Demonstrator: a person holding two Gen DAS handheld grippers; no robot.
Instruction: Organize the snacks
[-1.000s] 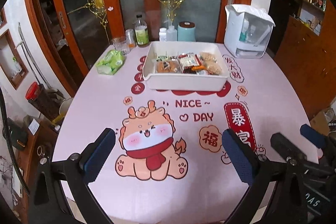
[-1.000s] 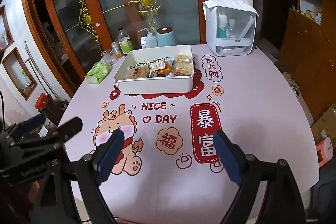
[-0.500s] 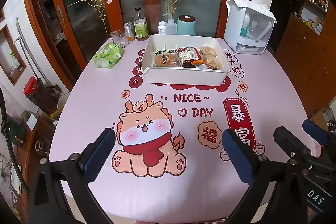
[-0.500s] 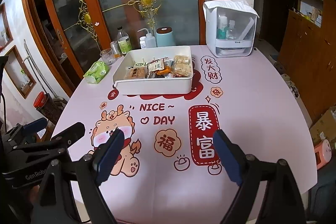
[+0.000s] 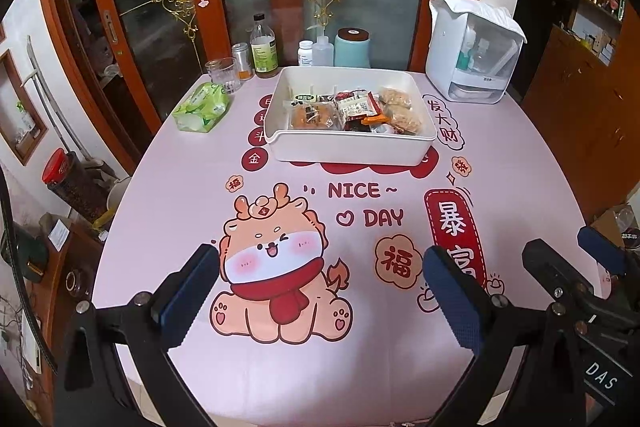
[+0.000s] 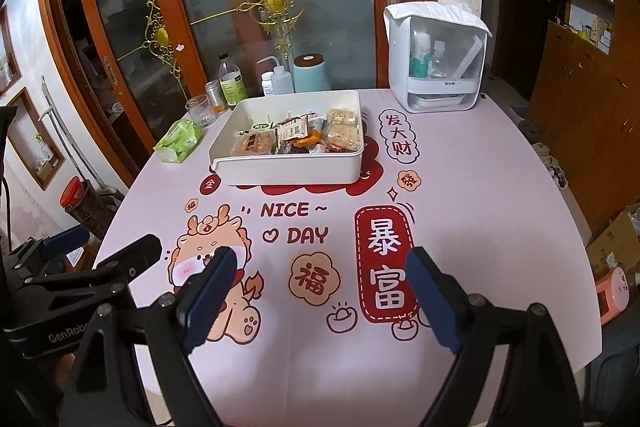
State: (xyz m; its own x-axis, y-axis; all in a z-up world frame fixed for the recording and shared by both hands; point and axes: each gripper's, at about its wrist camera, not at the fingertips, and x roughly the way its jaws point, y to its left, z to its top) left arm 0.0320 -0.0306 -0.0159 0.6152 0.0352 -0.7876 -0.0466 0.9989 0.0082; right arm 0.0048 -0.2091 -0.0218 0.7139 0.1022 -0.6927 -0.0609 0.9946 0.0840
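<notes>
Nothing on the desk (image 5: 168, 211) has shifted since a second ago, though your left view has crept nearer the far edge. Your left claw (image 5: 320, 291) and right claw (image 6: 318, 293) both hang spread and empty over the cartoon cloth, while the snacks (image 5: 352, 109) sit inside the white tray (image 5: 348, 147) at the far side

On the pink cartoon-printed desk (image 5: 168, 211) we see a green tissue pack (image 5: 202, 107), a glass (image 5: 222, 75), a labelled bottle (image 5: 264, 47), a teal canister (image 5: 352, 47) and a white dispenser box (image 5: 472, 51) at the far edge
</notes>
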